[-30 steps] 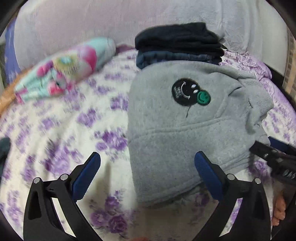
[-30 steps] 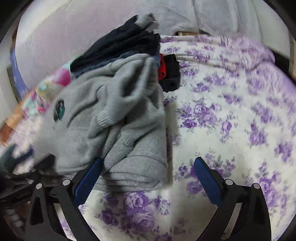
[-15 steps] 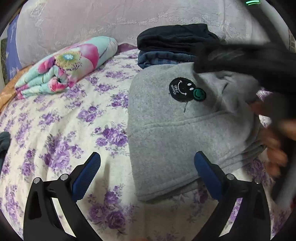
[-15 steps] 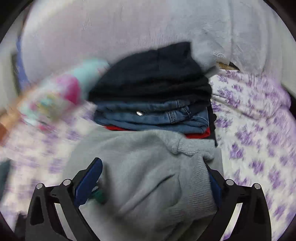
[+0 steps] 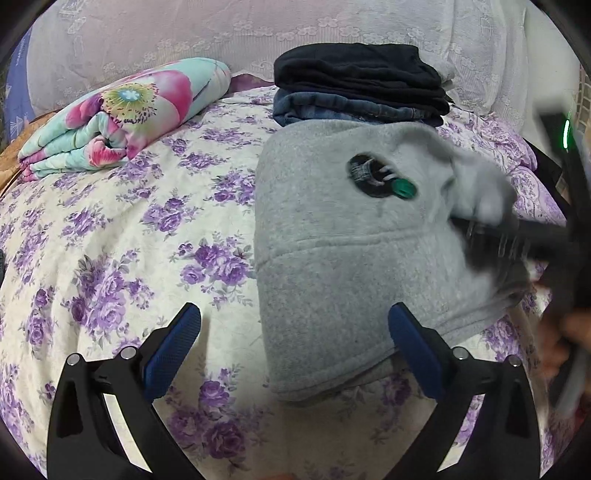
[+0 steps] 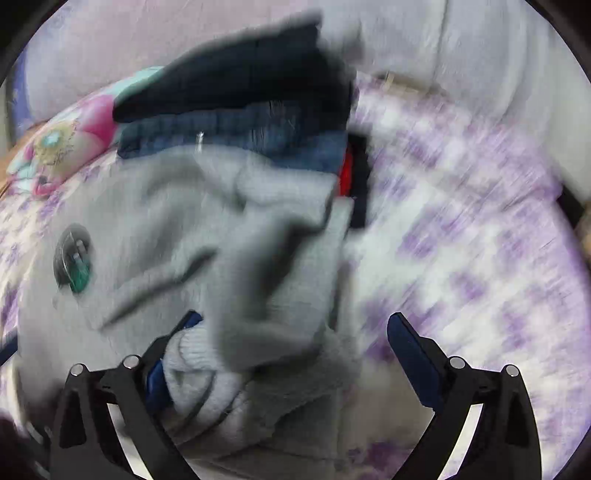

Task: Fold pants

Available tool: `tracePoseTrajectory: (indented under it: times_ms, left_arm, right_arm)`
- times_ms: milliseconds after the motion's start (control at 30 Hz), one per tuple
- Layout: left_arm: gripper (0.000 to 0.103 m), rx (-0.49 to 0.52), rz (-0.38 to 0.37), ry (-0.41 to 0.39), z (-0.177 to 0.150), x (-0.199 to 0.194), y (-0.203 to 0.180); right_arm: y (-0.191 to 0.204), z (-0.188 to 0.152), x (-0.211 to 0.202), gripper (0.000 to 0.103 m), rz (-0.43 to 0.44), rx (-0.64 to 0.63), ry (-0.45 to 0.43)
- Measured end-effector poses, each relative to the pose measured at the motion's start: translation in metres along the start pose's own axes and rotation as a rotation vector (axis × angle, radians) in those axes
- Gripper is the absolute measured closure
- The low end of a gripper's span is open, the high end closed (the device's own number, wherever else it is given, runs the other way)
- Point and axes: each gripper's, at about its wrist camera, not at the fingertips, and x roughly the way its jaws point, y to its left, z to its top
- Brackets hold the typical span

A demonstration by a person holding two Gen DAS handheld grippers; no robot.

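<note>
Folded grey fleece pants (image 5: pixel 340 258) with a black and green smiley patch (image 5: pixel 380 179) lie on the flowered bedspread (image 5: pixel 147 229). My left gripper (image 5: pixel 295 350) is open and empty, just in front of the pants' near edge. My right gripper (image 6: pixel 295 354) is open; the pants' ribbed cuffs (image 6: pixel 207 373) bulge between its fingers and hide part of the left finger. In the left wrist view the right gripper (image 5: pixel 524 243) is a dark blur against the pants' right side. The right wrist view is blurred by motion.
A stack of folded dark pants and jeans (image 5: pixel 358 85) sits right behind the grey pants, with a red item (image 6: pixel 345 171) under it. A rolled floral blanket (image 5: pixel 122 118) lies at the back left. A pale headboard cover (image 5: pixel 221 33) rises behind.
My right gripper has swung down from over the stack to the pants' right side, and the cuffs now bulge between its fingers. The left gripper has barely moved.
</note>
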Motion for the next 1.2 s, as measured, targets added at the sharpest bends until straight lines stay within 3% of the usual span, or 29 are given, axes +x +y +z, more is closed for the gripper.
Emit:
tracePoseTrajectory:
  times_ms: [100,167,233,300,333,400,467,600,700,767,967,1133,1200]
  left_arm:
    - [0.004,0.014,-0.007,-0.013,0.0,-0.002,-0.001]
    - [0.004,0.028,0.013,-0.025,0.0,-0.004,-0.004]
    - [0.004,0.035,0.025,-0.034,0.0,-0.005,-0.006]
    - [0.004,0.037,0.025,-0.037,0.001,-0.006,-0.006]
    - [0.004,0.038,0.024,-0.037,0.001,-0.006,-0.006]
    - [0.004,0.036,0.016,-0.04,0.002,-0.006,-0.005]
    - [0.004,0.037,0.015,-0.05,0.002,-0.008,-0.005]
    - [0.004,0.045,0.029,-0.114,0.002,-0.02,-0.006]
    - [0.004,0.084,0.048,-0.181,-0.001,-0.034,-0.014]
    - [0.004,0.123,0.068,-0.214,-0.005,-0.041,-0.022]
    - [0.004,0.138,0.082,-0.245,-0.012,-0.054,-0.032]
    - [0.004,0.123,0.086,-0.208,-0.01,-0.046,-0.028]
    - [0.004,0.106,0.083,-0.192,-0.009,-0.043,-0.025]
  right_arm:
    - [-0.03,-0.016,-0.007,0.004,0.131,0.16,0.008]
    - [-0.029,-0.02,-0.032,0.004,0.101,0.157,-0.083]
    - [-0.019,-0.023,-0.065,0.004,-0.005,0.09,-0.231]
    - [-0.009,-0.027,-0.071,0.004,-0.082,0.027,-0.263]
    - [-0.004,-0.03,-0.06,0.004,-0.124,-0.018,-0.219]
    - [-0.003,-0.037,-0.036,0.004,-0.104,-0.05,-0.157]
    - [-0.013,-0.037,-0.042,0.004,-0.048,0.014,-0.152]
    - [-0.008,-0.063,-0.084,0.004,-0.033,0.054,-0.299]
    - [0.01,-0.08,-0.096,0.003,-0.088,-0.027,-0.304]
    - [0.014,-0.086,-0.103,0.004,-0.058,-0.046,-0.316]
    - [0.008,-0.085,-0.125,0.003,-0.117,0.04,-0.491]
    - [0.019,-0.069,-0.093,0.004,-0.115,0.007,-0.378]
    - [0.027,-0.071,-0.092,0.004,-0.143,-0.03,-0.376]
